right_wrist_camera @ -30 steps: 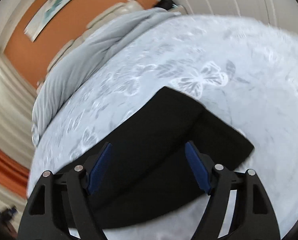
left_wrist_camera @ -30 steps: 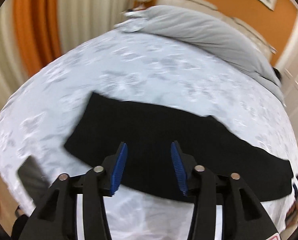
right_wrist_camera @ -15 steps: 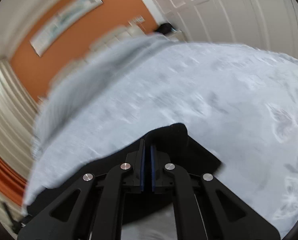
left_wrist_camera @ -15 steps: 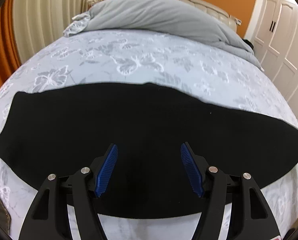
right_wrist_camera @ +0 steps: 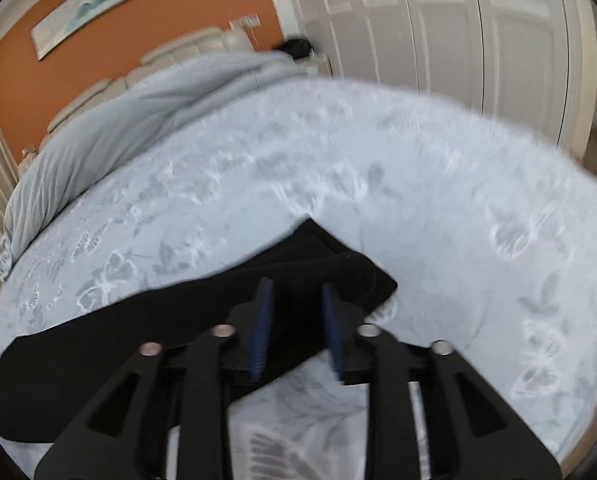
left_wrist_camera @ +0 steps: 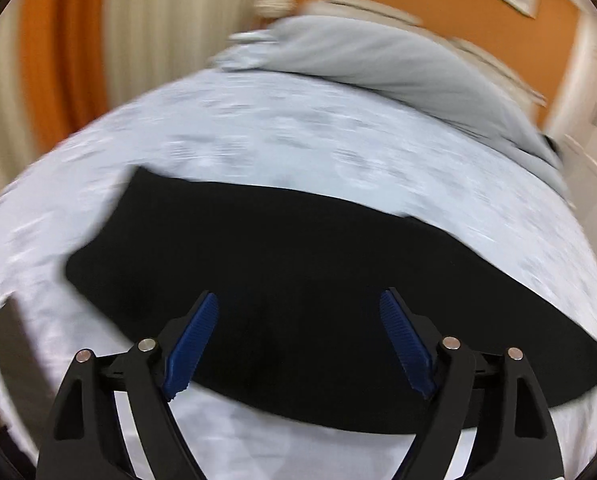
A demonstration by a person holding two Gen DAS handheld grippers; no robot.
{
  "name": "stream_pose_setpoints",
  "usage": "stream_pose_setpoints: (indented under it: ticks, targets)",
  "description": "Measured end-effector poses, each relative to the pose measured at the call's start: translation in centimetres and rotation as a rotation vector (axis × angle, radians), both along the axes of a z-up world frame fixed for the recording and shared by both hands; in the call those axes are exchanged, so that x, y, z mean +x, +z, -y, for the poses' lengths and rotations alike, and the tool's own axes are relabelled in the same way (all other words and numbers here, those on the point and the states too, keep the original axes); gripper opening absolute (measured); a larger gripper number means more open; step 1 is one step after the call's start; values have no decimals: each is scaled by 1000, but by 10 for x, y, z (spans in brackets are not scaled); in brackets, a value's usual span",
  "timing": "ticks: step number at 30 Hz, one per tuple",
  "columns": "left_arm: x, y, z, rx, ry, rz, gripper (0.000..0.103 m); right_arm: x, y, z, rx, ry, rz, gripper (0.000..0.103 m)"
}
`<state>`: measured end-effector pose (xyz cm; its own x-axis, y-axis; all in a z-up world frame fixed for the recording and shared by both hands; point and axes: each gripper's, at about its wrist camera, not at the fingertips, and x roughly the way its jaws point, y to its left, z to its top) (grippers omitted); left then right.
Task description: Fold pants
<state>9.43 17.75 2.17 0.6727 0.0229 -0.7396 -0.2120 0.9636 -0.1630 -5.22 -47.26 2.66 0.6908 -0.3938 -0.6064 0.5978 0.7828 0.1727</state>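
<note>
Both claws have just been opening: left claw (left_wrist_camera: 298, 334) wide, right claw (right_wrist_camera: 294, 324) partly, over black pants (left_wrist_camera: 298, 264) lying lengthwise across the bed (left_wrist_camera: 298, 140).

the left gripper (left_wrist_camera: 298, 336) has black angular fingers with ribbed blue pads (left_wrist_camera: 192, 346) and silver screws. the right gripper (right_wrist_camera: 296, 324) looks alike, though blurred.

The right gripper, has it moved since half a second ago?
Yes. The right gripper has just opened over the black pants and swung left: the white closet doors now lie further right in its view.
</note>
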Motion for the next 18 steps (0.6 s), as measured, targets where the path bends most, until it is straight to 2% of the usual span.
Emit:
stream_pose_setpoints:
  ticks: [1,2,4,6,7,9,10,11,12,15,18]
  targets:
    - [-1,0,-14,-16,32,-4,80,-1,8,-11,-81,-22,10,86]
    - [-4,-1,-31,-43,76,-12,80,1,11,-15,-127,-34,11,90]
    - [-10,-3,-70,-129,163,-19,80,7,13,-18,-188,-47,-20,90]
    - [-11,-12,-108,-224,258,-36,80,8,10,-13,-187,-74,-20,90]
    - [-10,-17,-120,-258,275,-41,80,5,10,-11,-174,-81,-5,90]
    - [1,-31,-136,-287,277,-83,72,-2,11,-8,-147,-81,26,90]
    - [8,-37,-138,-267,269,-110,51,-4,11,-6,-132,-85,36,90]
    - [13,-40,-139,-239,284,-138,23,-4,10,-1,-106,-85,37,90]
    - [16,-44,-139,-210,318,-159,17,-4,6,4,-69,-81,35,90]
    - [18,-40,-141,-195,379,-128,17,-7,-4,17,35,-77,37,90]
    - [13,-14,-111,-55,353,-55,17,-14,-11,30,55,-106,17,90]
